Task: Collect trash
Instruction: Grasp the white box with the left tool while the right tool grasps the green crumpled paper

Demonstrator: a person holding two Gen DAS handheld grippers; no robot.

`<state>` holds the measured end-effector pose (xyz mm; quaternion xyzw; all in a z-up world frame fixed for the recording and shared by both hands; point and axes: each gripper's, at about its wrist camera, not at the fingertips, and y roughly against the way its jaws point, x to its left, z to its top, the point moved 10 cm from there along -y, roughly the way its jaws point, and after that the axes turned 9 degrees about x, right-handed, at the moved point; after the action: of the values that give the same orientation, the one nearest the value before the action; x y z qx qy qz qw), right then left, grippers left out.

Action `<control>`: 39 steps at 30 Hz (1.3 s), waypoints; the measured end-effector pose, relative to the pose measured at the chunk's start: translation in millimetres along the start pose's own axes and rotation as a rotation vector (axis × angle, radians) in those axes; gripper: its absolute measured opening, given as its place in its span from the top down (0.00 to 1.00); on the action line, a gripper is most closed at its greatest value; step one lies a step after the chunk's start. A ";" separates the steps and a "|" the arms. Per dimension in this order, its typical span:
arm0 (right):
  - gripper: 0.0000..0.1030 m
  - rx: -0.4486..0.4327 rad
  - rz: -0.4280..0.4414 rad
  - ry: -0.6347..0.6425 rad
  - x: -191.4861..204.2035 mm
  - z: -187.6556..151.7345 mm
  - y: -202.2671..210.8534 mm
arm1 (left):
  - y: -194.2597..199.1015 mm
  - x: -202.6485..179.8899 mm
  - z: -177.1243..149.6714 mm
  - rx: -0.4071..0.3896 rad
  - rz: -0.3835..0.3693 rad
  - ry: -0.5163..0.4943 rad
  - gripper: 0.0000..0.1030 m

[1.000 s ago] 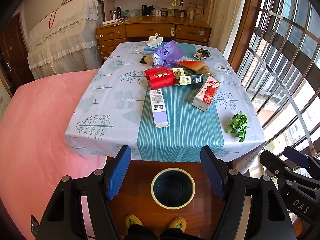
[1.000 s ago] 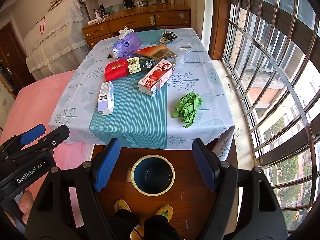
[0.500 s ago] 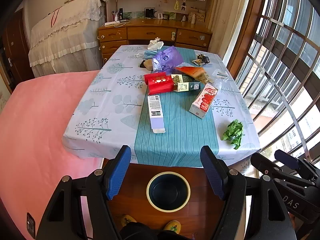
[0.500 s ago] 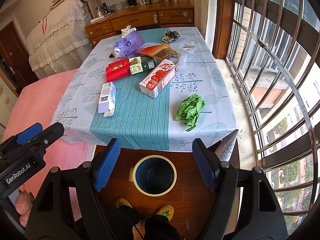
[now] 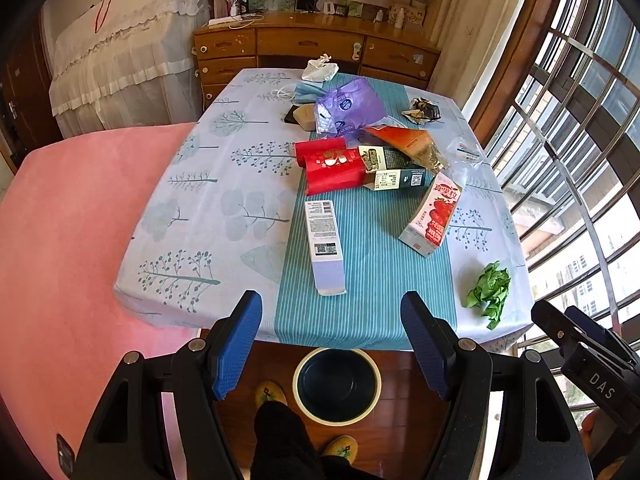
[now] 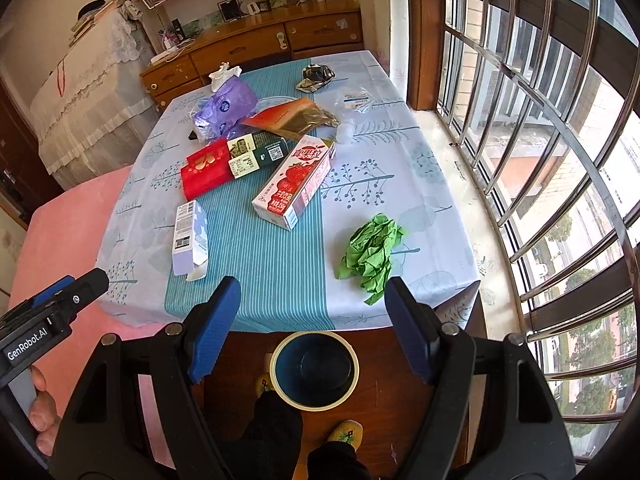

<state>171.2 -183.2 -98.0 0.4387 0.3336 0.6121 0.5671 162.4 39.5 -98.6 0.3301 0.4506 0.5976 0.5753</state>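
Trash lies scattered on a table under a blue patterned cloth [image 5: 208,200]: a lilac box [image 5: 325,246] [image 6: 189,238], a strawberry milk carton [image 5: 433,214] [image 6: 295,182], a crumpled green paper [image 5: 490,290] [image 6: 370,254], a red packet [image 5: 330,166] [image 6: 204,170], a purple bag [image 5: 348,106] [image 6: 224,108] and an orange wrapper [image 5: 404,138]. A dark bin with a cream rim [image 5: 337,385] [image 6: 314,369] stands on the floor at the table's near edge. My left gripper [image 5: 332,320] and right gripper [image 6: 312,306] both hang open and empty above the bin, short of the table.
A pink bed [image 5: 60,240] flanks the table on the left. Barred windows [image 6: 540,120] run along the right. A wooden dresser [image 5: 316,46] stands behind the table. The person's dark trouser leg [image 5: 280,436] and yellow slippers [image 6: 346,432] are beside the bin.
Both grippers have moved forward toward the table, so the trash looks larger and nearer. The jaws of each kept the same width.
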 end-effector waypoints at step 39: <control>0.66 0.211 -0.050 -0.325 -77.9 26.4 -173.7 | -227.2 -4.3 64.3 0.403 -0.025 0.005 0.66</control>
<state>263.0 -239.1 -257.4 0.5804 0.3105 0.4807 0.5794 310.2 30.0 -282.5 0.4314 0.5665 0.4888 0.5040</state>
